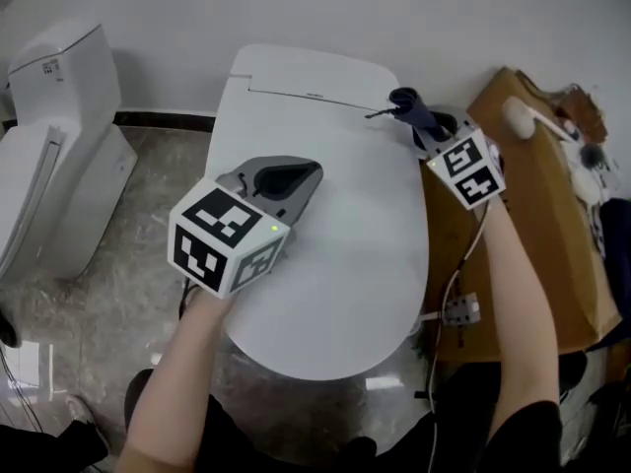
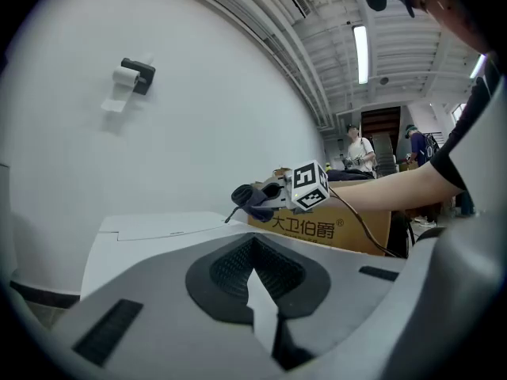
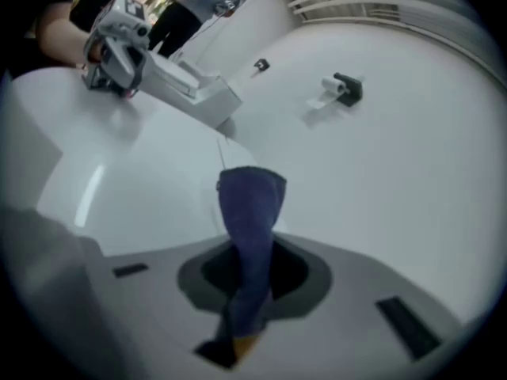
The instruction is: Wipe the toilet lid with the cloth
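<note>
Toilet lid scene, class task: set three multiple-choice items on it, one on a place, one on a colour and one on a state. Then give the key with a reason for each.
1. Where does the cardboard box stand?
A. at the person's right of the toilet lid
B. on top of it
C. at the person's left of it

2. What colour is the cloth?
A. white
B. dark blue
C. yellow

3. How is the right claw?
A. open and empty
B. shut on the cloth
C. shut on a brush

Key:
1 A: in the head view the cardboard box sits beside the toilet lid on the right-hand side.
2 B: the cloth shows dark blue in both the head view and the right gripper view.
3 B: the right gripper view shows the cloth pinched between the jaws and sticking out past them.
</note>
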Tool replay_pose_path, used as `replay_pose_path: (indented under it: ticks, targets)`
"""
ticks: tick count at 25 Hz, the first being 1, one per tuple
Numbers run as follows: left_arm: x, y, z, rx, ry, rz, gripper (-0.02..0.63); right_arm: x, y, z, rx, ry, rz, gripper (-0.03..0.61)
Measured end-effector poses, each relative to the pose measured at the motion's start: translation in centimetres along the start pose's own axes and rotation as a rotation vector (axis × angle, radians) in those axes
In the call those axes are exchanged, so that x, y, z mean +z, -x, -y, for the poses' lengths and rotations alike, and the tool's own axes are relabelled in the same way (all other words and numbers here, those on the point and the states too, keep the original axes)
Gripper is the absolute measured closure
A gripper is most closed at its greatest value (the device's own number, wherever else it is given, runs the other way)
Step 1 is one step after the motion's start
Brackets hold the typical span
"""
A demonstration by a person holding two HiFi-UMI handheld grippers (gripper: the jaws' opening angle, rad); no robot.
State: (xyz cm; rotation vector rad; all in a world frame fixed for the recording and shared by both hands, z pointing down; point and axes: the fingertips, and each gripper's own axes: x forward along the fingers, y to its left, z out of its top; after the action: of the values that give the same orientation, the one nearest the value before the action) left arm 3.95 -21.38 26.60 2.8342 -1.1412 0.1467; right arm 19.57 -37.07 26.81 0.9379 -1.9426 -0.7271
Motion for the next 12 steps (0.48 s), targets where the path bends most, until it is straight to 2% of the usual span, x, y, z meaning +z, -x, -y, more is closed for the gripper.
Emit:
replay_pose_path:
  ticks: [5,12]
  targets:
    - [0.0,-0.1,-0.1,0.004,0.003,-0.001,0.601,-0.7,-3.3,0.0,0.003,0.164,-0.064,0.512]
    - [0.0,-0.2,-0.3,0.004,0.004,-0.001,0.601,-0.7,-6.9,-0.2,0.032,0.254,-0.112,0.512]
